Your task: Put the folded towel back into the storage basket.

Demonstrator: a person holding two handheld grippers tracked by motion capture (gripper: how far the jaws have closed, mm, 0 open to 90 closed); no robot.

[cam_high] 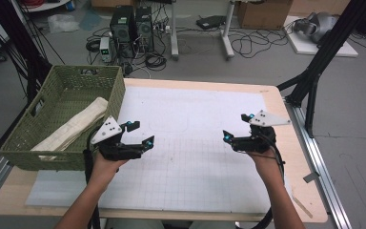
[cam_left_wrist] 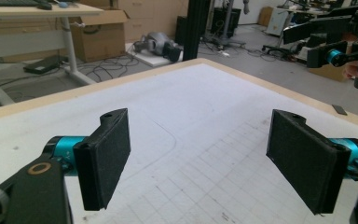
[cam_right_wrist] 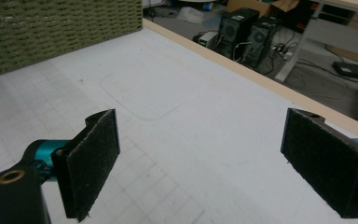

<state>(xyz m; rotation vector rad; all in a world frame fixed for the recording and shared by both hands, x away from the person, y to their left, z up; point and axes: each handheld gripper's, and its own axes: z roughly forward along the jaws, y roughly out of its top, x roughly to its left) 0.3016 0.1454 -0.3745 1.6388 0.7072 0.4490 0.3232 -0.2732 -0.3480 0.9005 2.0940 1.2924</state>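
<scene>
- Table (cam_high: 271,95): its white gridded mat lies bare between the grippers, seemingly left free as working space.
- Green woven basket (cam_high: 38,138): at the table's left edge, holding folded cream cloth (cam_high: 76,126), handy for the left gripper.
- Left gripper (cam_high: 140,133): jaws spread, empty, just beside the basket.
- Right gripper (cam_high: 235,126): released, empty, near the right edge.

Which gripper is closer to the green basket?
Left. The left gripper hovers right beside the basket; the right gripper hangs across the table, far from it.

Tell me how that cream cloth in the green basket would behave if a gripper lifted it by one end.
The folded cloth would probably sag and unfold, since it drapes softly against the basket wall. It looks light. One end leans over the rim, so it might drag against the weave.
</scene>
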